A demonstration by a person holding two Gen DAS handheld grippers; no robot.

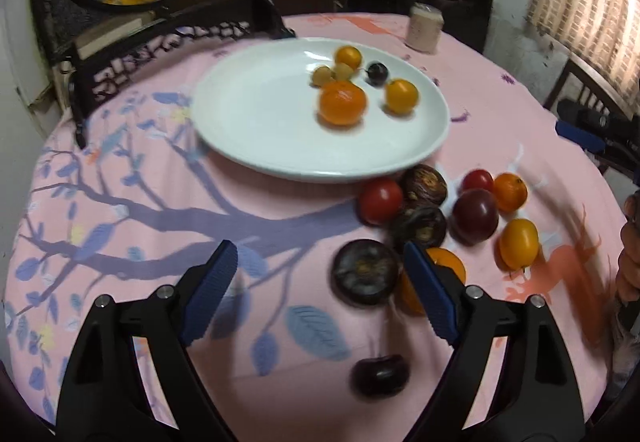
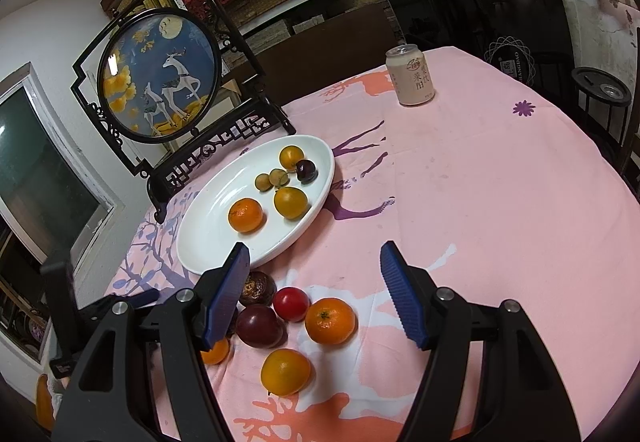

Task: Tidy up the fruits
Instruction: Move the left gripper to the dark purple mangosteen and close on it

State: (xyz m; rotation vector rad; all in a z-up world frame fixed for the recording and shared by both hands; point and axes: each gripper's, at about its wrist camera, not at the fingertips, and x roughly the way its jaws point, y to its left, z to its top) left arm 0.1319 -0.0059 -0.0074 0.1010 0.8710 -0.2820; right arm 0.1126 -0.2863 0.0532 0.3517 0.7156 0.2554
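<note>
White plate [image 1: 248, 114] holding 6 fruits. Loose fruit pile [image 1: 476, 218] just beside plate's near rim. Left gripper [image 1: 320, 298] apart, empty, near that rim. Right gripper [image 2: 316, 298] apart, empty, above pile.

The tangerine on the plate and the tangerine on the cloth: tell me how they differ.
The plate tangerine lies inside the white plate among other fruit; the cloth tangerine sits on the pink tablecloth beside a red tomato. The cloth tangerine shows a small dark stem mark; the plate tangerine shows none from here. Both are round, orange and ungripped.
</note>
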